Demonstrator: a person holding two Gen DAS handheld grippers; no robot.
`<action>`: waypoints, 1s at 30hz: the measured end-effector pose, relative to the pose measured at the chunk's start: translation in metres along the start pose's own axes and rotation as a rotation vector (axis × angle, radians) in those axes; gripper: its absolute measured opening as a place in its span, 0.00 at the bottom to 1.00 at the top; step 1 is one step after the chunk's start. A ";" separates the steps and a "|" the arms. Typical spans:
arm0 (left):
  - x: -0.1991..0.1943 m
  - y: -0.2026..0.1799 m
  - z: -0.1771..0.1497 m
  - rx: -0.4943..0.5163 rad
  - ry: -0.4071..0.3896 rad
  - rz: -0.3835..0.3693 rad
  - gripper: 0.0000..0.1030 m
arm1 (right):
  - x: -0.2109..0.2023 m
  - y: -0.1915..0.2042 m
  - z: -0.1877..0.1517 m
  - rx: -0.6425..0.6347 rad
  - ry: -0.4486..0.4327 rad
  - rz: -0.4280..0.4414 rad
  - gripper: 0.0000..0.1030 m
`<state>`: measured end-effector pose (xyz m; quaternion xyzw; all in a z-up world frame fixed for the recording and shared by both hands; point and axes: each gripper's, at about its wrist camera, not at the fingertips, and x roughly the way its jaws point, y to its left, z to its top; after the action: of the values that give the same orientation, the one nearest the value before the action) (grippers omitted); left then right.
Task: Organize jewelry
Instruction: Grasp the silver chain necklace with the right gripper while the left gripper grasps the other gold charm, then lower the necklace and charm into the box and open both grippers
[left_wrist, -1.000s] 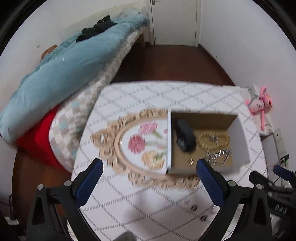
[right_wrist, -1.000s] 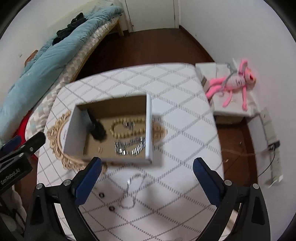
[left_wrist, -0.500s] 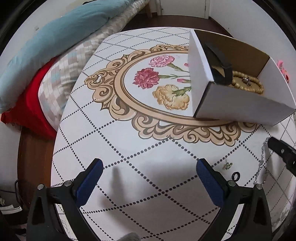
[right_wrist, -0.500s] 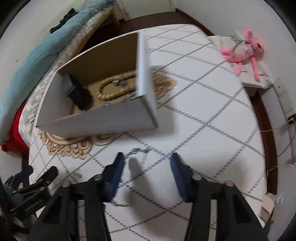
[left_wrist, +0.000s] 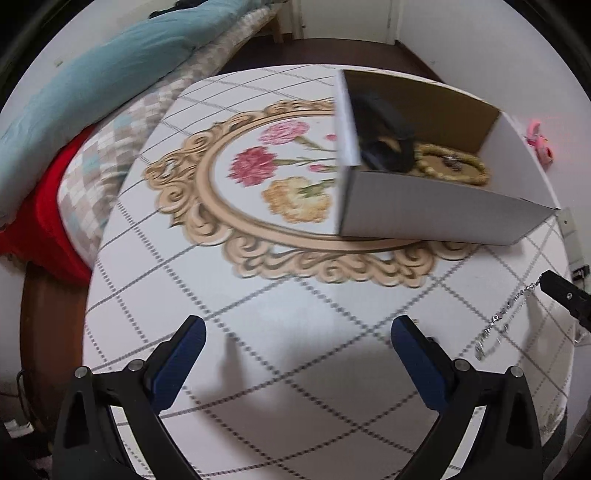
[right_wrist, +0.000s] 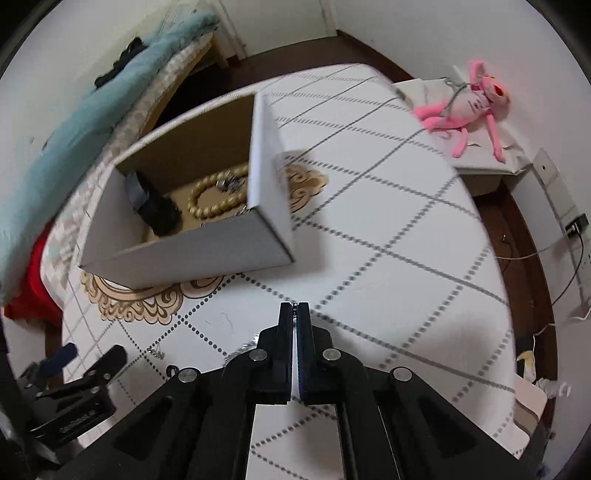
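Note:
An open cardboard box (left_wrist: 436, 206) (right_wrist: 192, 254) stands on the white patterned table (left_wrist: 280, 354). Inside lie a bead bracelet (right_wrist: 214, 199) (left_wrist: 454, 166) and a black strap item (right_wrist: 155, 210) (left_wrist: 388, 136). My right gripper (right_wrist: 294, 308) is shut on a silver chain; in the left wrist view the chain (left_wrist: 502, 321) hangs from its tip (left_wrist: 545, 278) down to the table. My left gripper (left_wrist: 295, 332) is open and empty above the table's near part. Small earrings (right_wrist: 157, 352) and a ring (right_wrist: 170, 368) lie on the table near the left gripper (right_wrist: 74, 373).
A bed with a teal duvet (left_wrist: 92, 81) and red cover (left_wrist: 48, 221) lies along the table's left side. A pink plush toy (right_wrist: 469, 107) lies on a low white stand (right_wrist: 480, 162) to the right. Cables and a socket strip (right_wrist: 569, 229) lie on the floor.
My right gripper has closed on the silver chain and lifted its end off the table. My left gripper stays open, drawn back and a little higher.

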<state>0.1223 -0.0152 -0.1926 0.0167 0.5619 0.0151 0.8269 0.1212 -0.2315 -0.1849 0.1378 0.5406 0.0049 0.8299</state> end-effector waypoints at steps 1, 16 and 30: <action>0.000 -0.006 0.000 0.009 -0.002 -0.020 0.99 | -0.006 -0.005 0.000 0.014 -0.010 0.002 0.02; 0.004 -0.048 -0.009 0.095 -0.003 -0.095 0.06 | -0.017 -0.025 0.000 0.043 -0.015 -0.013 0.02; -0.046 -0.040 0.013 0.085 -0.072 -0.204 0.06 | -0.062 -0.001 0.012 -0.008 -0.076 0.088 0.02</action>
<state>0.1175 -0.0572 -0.1467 -0.0051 0.5308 -0.0933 0.8423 0.1060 -0.2453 -0.1248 0.1581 0.5019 0.0383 0.8495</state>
